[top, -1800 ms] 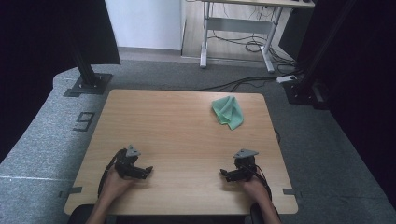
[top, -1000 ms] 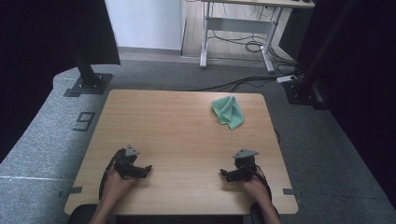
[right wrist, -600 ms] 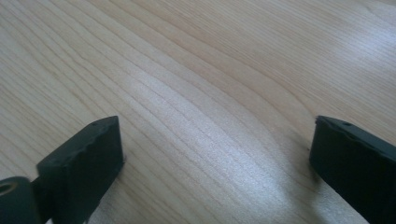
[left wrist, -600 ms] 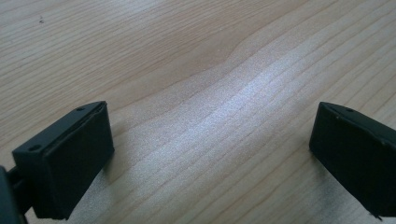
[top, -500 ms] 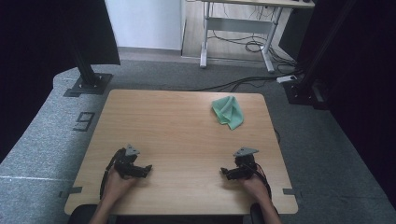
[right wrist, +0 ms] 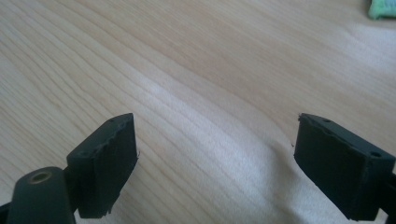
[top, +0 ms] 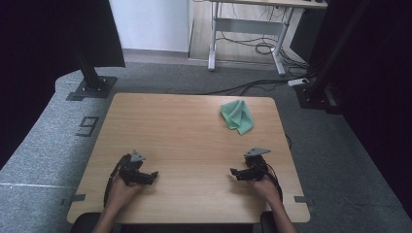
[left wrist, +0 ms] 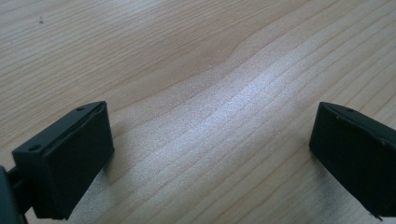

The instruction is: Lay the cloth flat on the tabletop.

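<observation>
Near the counter's point(top: 184, 126) far right corner: our green cloth point(top: 237, 116), crumpled, loosely folded.
Left tongs point(top: 151, 175): spread, near edge.
Right tongs point(top: 234, 173): spread, near edge.

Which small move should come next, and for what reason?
Probably the right gripper should move forward toward the green cloth. Both grippers are open and hold nothing, the left gripper is farther away, and the cloth lies untouched at the table's far right.

1 green cloth point(top: 237, 116), 2 grippers, 1 table point(top: 175, 126).
</observation>
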